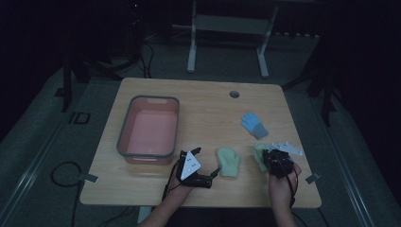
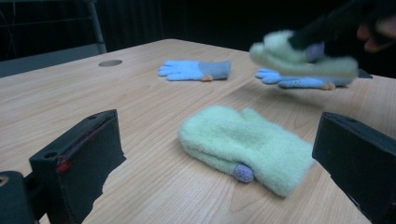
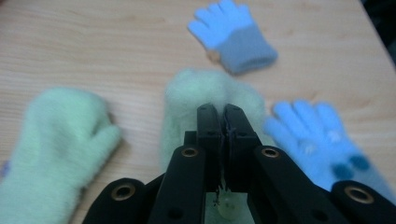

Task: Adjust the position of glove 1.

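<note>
The right gripper (image 3: 223, 114) has its jaws pinched together on a pale green mitten (image 3: 205, 95), lifting it clear of the wooden table (image 1: 203, 101). In the left gripper view that mitten (image 2: 299, 58) hangs in the air at about one o'clock, limp and folded over the jaws. Its partner, the second green mitten (image 1: 229, 161), lies flat at the front of the table, at three o'clock from the left gripper (image 1: 204, 176), whose jaws stand wide apart on either side of it, likely poised for a grab. Two blue gloves wait: one (image 1: 253, 124) at twelve o'clock from the right gripper, another (image 3: 322, 140) just beside the held mitten. The pink bin (image 1: 149, 128) sits at nine o'clock, probably the destination.
</note>
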`<act>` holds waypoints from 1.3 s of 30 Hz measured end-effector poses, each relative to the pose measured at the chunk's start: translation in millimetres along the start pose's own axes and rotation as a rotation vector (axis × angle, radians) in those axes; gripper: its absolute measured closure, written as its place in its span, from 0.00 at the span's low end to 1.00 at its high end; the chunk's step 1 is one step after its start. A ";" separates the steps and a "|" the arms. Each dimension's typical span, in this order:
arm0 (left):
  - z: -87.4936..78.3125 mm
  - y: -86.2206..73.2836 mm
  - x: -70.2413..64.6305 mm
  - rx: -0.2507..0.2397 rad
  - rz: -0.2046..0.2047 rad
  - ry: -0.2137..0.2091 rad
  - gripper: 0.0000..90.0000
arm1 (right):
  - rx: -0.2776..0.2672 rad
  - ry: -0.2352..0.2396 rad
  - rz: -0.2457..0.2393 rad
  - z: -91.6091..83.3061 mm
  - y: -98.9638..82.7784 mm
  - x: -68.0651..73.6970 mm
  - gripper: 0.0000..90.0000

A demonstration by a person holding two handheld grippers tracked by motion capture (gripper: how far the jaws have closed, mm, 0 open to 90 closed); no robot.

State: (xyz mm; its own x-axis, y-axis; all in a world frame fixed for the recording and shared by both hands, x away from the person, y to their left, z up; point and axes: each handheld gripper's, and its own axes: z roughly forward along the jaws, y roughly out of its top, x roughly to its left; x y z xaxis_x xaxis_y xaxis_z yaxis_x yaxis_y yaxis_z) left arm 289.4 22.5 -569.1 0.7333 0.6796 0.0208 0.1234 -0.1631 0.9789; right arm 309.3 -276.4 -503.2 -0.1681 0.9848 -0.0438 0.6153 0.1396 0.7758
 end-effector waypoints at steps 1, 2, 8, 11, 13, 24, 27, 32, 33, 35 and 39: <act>0.0 0.0 0.2 0.000 -0.001 0.000 0.02 | 0.004 -0.005 0.010 2.9 -3.6 -0.3 0.97; -0.1 0.0 0.2 -0.001 -0.002 0.001 0.02 | 0.010 -0.009 0.016 6.1 -7.3 -0.4 0.96; 0.2 0.1 0.4 0.001 -0.002 -0.003 0.02 | 0.067 0.003 0.047 28.7 -22.5 -3.0 0.94; 0.3 0.1 0.4 0.002 -0.002 -0.004 0.02 | 0.084 0.025 0.056 35.9 -26.4 -4.8 0.89; 0.5 0.2 0.1 0.003 0.000 -0.004 0.02 | 0.091 0.046 0.056 34.5 -24.1 -6.1 0.83; 0.6 0.3 -0.1 0.007 0.005 -0.004 0.02 | 0.076 0.162 -0.065 12.0 -3.2 -19.0 0.74; 0.7 0.4 -0.3 0.008 0.006 -0.002 0.02 | 0.072 0.213 -0.112 9.9 1.2 -27.2 0.74; 0.8 0.4 -0.1 0.007 0.001 -0.002 0.02 | 0.065 0.269 -0.194 8.6 7.1 -45.5 0.76; 0.9 0.3 -0.2 0.005 -0.001 -0.002 0.02 | 0.073 0.268 -0.201 8.3 8.9 -49.4 0.76; 0.8 0.4 0.0 0.006 0.001 -0.003 0.02 | 0.065 0.299 -0.227 8.4 12.5 -57.5 0.76; 0.8 0.4 -0.2 0.006 0.002 -0.002 0.02 | 0.032 0.371 -0.323 6.5 20.5 -69.3 0.75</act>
State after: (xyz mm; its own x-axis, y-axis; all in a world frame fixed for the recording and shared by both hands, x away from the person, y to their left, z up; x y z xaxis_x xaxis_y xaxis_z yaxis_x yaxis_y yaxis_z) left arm 289.9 21.7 -568.9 0.7351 0.6776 0.0220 0.1263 -0.1688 0.9775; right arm 338.6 -341.1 -488.4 -0.6138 0.7881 -0.0469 0.5092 0.4406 0.7393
